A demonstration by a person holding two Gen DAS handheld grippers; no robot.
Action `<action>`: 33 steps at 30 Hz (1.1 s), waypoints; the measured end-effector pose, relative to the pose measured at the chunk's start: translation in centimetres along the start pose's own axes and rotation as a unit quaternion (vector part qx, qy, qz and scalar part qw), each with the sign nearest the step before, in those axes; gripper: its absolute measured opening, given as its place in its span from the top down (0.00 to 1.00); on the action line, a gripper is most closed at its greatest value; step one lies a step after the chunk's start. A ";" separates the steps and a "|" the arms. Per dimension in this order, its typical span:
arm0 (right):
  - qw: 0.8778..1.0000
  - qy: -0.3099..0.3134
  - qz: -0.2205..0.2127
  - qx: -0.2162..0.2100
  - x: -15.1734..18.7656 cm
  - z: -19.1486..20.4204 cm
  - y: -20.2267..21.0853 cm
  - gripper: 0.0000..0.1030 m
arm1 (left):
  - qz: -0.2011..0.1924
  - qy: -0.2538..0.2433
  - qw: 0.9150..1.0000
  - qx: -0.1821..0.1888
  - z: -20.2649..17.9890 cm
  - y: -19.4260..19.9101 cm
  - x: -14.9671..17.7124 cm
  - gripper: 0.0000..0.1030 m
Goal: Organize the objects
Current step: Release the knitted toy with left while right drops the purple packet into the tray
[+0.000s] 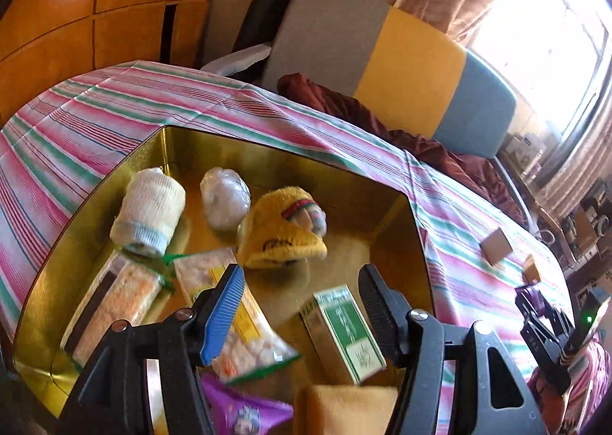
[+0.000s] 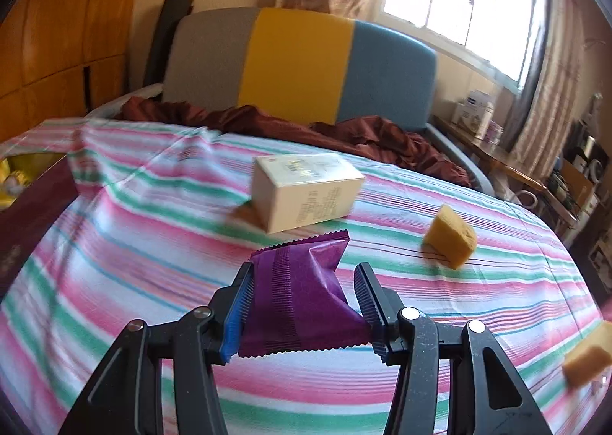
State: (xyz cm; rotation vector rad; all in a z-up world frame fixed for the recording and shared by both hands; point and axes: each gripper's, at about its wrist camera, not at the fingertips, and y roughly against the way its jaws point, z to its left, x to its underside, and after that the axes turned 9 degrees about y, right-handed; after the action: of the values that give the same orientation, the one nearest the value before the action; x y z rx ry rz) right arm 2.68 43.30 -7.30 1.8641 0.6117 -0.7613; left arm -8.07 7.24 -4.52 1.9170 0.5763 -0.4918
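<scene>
In the left wrist view my left gripper (image 1: 302, 274) hangs open over a gold tin (image 1: 267, 146), with nothing between its pads. Just below it, inside the tin, a green and white box (image 1: 344, 331) lies tilted. Also in the tin are a yellow sock (image 1: 283, 232), a rolled white sock (image 1: 149, 209), a plastic-wrapped ball (image 1: 225, 198), snack packets (image 1: 244, 335), a purple packet (image 1: 241, 412) and a yellow sponge (image 1: 344, 408). My right gripper (image 2: 304, 270) is shut on a purple packet (image 2: 298, 297) above the striped cloth (image 2: 153, 244).
A white box (image 2: 306, 194) lies on the cloth ahead of the right gripper, with one yellow sponge (image 2: 451, 240) to its right and another (image 2: 589, 354) near the right edge. The tin's dark outer wall (image 2: 30, 213) stands at the left. A tricolour sofa (image 2: 298, 64) lies beyond.
</scene>
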 end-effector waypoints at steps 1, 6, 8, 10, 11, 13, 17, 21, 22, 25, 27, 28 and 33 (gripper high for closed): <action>1.000 0.010 -0.001 -0.005 -0.1 0.5 0.3 0.48 | -0.001 -0.002 1.000 0.002 0.1 0.2 0.3 0.39; 0.998 0.035 -0.018 -0.048 -0.7 3.2 2.6 0.48 | 0.004 -0.005 1.000 0.013 0.6 0.7 1.2 0.39; 0.997 0.035 -0.023 -0.067 -1.1 4.3 3.5 0.48 | 0.006 -0.005 1.000 0.016 0.8 0.8 1.4 0.39; 0.995 0.029 -0.030 -0.086 -1.7 5.5 4.4 0.48 | 0.006 -0.005 1.000 0.015 1.1 0.9 1.6 0.39; 0.994 0.025 -0.032 -0.098 -2.1 6.1 4.8 0.48 | 0.006 -0.004 1.000 0.015 1.2 0.9 1.7 0.39; 0.992 0.024 -0.039 -0.121 -3.0 7.7 5.6 0.48 | 0.006 0.000 1.000 0.016 1.6 1.2 1.8 0.39; 0.985 0.031 -0.054 -0.163 -5.3 11.2 6.9 0.48 | 0.000 0.002 1.000 0.005 2.2 1.5 1.8 0.39; 0.977 0.050 -0.061 -0.197 -7.8 15.1 7.6 0.48 | -0.002 0.005 1.000 -0.004 2.9 1.7 1.5 0.39; 0.976 0.057 -0.061 -0.202 -8.3 16.1 7.5 0.48 | -0.004 0.006 1.000 -0.006 3.0 1.7 1.5 0.39; 0.974 0.078 -0.056 -0.207 -9.5 18.6 6.9 0.48 | -0.005 0.010 1.000 -0.002 3.2 2.0 1.3 0.39; 0.972 0.085 -0.050 -0.213 -10.1 19.8 6.3 0.48 | -0.008 0.011 1.000 -0.002 3.1 2.2 1.2 0.39; 0.971 0.086 -0.047 -0.216 -10.3 20.3 6.1 0.48 | -0.009 0.013 1.000 -0.001 3.1 2.3 1.2 0.39; 0.972 0.100 -0.017 -0.212 -11.8 22.7 3.9 0.48 | -0.007 0.018 1.000 -0.002 3.1 2.3 1.1 0.39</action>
State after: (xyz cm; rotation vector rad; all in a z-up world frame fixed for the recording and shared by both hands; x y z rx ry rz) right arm -7.89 19.98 -3.33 1.5435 0.8643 -0.4233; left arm -6.06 3.77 -4.66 1.9217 0.6151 -0.4655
